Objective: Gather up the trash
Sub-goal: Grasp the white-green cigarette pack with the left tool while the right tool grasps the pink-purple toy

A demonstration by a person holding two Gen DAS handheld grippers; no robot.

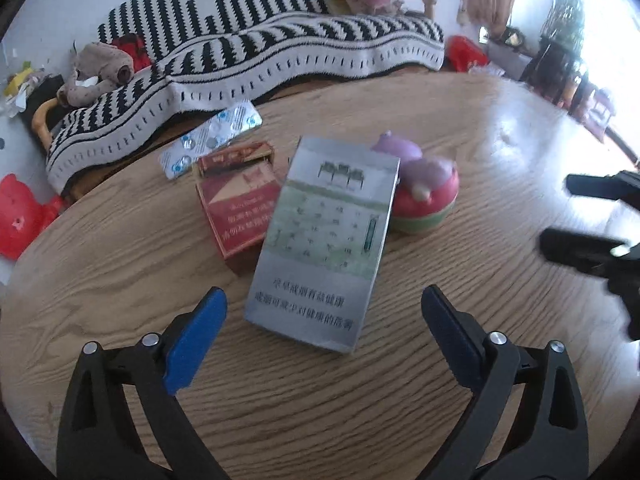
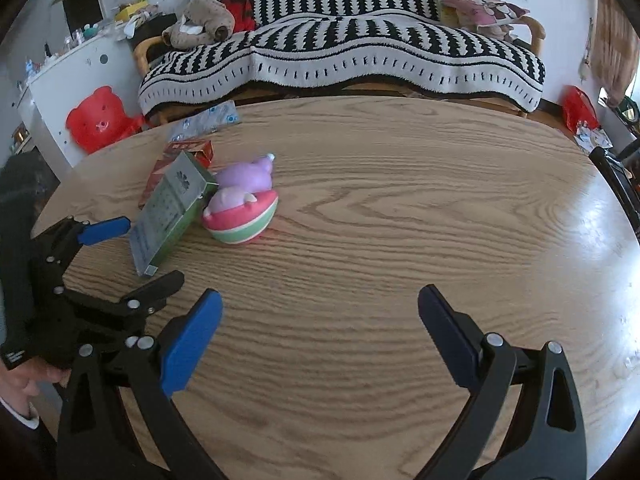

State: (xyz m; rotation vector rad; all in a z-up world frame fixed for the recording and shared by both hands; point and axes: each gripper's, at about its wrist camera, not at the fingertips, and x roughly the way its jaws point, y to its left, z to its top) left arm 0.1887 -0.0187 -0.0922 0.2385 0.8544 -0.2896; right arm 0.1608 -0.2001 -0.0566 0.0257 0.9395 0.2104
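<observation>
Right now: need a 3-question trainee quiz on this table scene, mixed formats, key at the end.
1. True or false: the left gripper is shut on the grey box.
2. What lies at the far table edge behind the red pack? A) blister pack B) spoon C) cup
3. Fill in: the grey box's far end leans against the ____.

Key: 1 false, jaws open, pads not touching. 2 A, blister pack. 3 pink toy.

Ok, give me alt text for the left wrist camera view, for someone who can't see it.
The open left gripper hovers over a wooden table, its blue pads either side of a silver-green cigarette box, not touching it. Behind lie a red cigarette pack, a blister pack and a pink-purple toy.
</observation>
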